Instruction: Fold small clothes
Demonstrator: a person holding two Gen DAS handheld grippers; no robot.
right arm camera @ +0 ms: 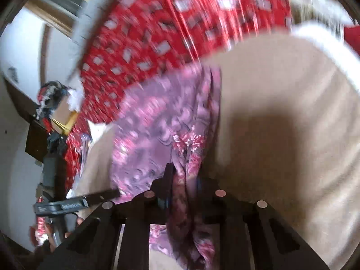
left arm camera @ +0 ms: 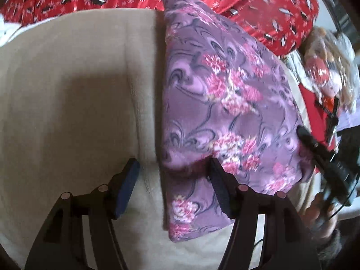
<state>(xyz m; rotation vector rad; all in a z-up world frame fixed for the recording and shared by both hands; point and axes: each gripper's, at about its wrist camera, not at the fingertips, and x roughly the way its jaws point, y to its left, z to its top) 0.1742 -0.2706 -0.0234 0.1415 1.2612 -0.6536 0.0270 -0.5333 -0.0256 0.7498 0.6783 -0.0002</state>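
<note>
A purple cloth with pink flowers [left arm camera: 216, 103] lies folded on a beige blanket [left arm camera: 74, 90]. My left gripper [left arm camera: 173, 177] is open, its fingers astride the cloth's left edge near the near corner, empty. My right gripper [right arm camera: 182, 180] is shut on a bunched part of the purple flowered cloth [right arm camera: 162, 121], which hangs between and below its fingers; this view is blurred. The right gripper also shows in the left wrist view [left arm camera: 315, 148] at the cloth's right edge.
A red quilt with a penguin print [left arm camera: 258, 4] lies behind the blanket. Cluttered things, a cardboard box [right arm camera: 63, 112] and dark furniture [right arm camera: 38, 139], stand beside the bed.
</note>
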